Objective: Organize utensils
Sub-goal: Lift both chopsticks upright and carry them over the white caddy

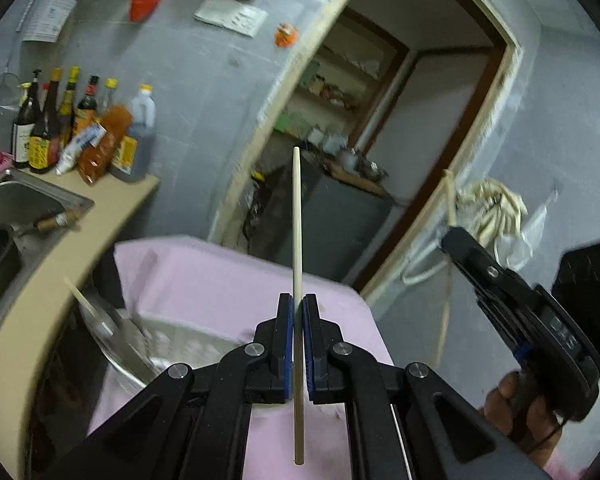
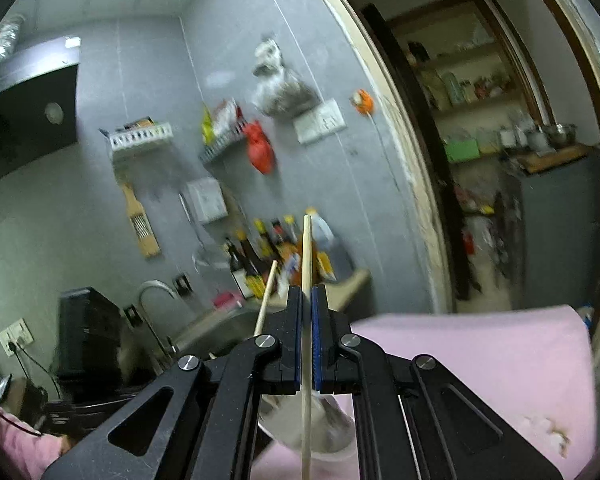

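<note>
My left gripper point(image 1: 299, 300) is shut on a pale wooden chopstick point(image 1: 297, 220) that points up and away, held above a pink cloth-covered table point(image 1: 220, 276). My right gripper point(image 2: 307, 294) is shut on a second wooden chopstick point(image 2: 307, 256). The right gripper also shows at the right of the left wrist view point(image 1: 460, 240), its chopstick point(image 1: 448, 196) sticking up. In the right wrist view, another chopstick point(image 2: 266, 300) rises behind my left finger. A white holder point(image 2: 324, 428) sits under my jaws. A white slotted basket point(image 1: 180, 332) and a steel utensil point(image 1: 112, 336) lie at the table's left.
A counter point(image 1: 60, 248) with a steel sink point(image 1: 16, 200) runs along the left, with sauce bottles point(image 1: 80, 128) at its far end. A doorway point(image 1: 380, 140) opens ahead onto shelves and a dark cabinet. A mop point(image 1: 496, 208) hangs at right.
</note>
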Demonstrator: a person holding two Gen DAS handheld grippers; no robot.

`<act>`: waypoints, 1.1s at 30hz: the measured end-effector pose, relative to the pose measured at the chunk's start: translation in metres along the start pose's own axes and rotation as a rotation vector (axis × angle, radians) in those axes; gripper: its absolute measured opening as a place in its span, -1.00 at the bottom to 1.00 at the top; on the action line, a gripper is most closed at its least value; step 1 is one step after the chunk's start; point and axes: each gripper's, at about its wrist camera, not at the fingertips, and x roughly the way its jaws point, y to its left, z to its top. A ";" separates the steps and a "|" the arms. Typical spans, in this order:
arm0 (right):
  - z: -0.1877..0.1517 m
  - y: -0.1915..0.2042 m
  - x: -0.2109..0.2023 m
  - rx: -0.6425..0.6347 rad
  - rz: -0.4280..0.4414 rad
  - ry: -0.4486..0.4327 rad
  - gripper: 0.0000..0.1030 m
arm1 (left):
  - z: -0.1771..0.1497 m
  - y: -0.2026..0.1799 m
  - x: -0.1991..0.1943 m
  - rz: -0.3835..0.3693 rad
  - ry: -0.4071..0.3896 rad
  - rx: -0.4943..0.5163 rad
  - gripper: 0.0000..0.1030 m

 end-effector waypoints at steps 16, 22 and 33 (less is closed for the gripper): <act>-0.066 0.010 0.043 -0.013 -0.117 -0.251 -0.92 | -0.008 0.077 0.026 -0.016 -0.294 -0.011 -0.90; -0.083 0.014 0.048 -0.085 -0.134 -0.244 -0.91 | -0.025 0.082 0.024 -0.015 -0.381 0.051 -0.90; -0.092 0.012 0.051 -0.121 -0.139 -0.236 -0.91 | -0.052 0.071 0.010 -0.029 -0.508 0.144 -0.90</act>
